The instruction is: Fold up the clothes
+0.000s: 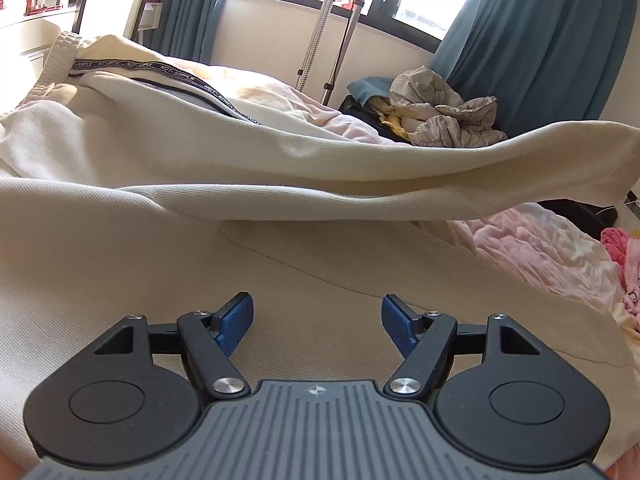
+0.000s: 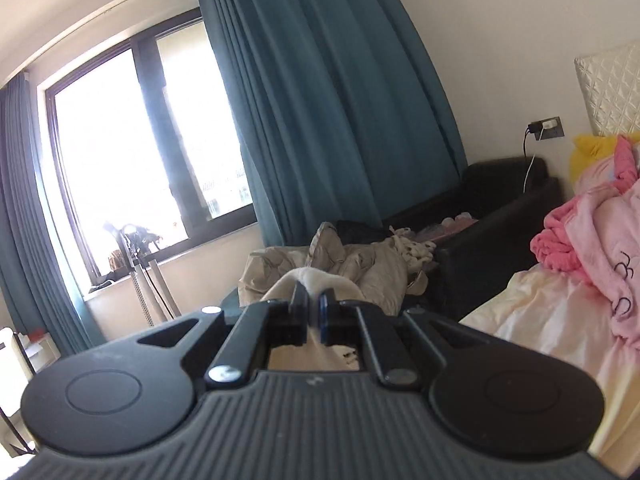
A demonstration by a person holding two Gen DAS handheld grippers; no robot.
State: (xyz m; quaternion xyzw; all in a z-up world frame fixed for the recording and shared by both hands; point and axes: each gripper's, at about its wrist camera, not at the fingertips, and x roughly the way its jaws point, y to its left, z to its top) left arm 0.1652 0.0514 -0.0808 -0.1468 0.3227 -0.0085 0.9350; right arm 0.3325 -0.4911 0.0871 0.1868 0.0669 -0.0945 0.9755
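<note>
A cream garment (image 1: 168, 148) with a black lettered tape along its zip lies spread on the bed. One part of it (image 1: 460, 172) is lifted off the bed and stretches to the right edge of the left wrist view. My left gripper (image 1: 317, 322) is open and empty, low over the cream fabric. My right gripper (image 2: 314, 304) is shut on a fold of the cream garment (image 2: 320, 278), which bulges out above the fingertips, and holds it up in the air.
A pink blanket (image 1: 536, 248) lies on the bed at the right and shows in the right wrist view (image 2: 592, 236). A heap of grey clothes (image 1: 444, 116) sits beyond the bed by a dark sofa (image 2: 492, 216). Teal curtains (image 2: 328, 100) and a metal stand (image 1: 320, 32) are behind.
</note>
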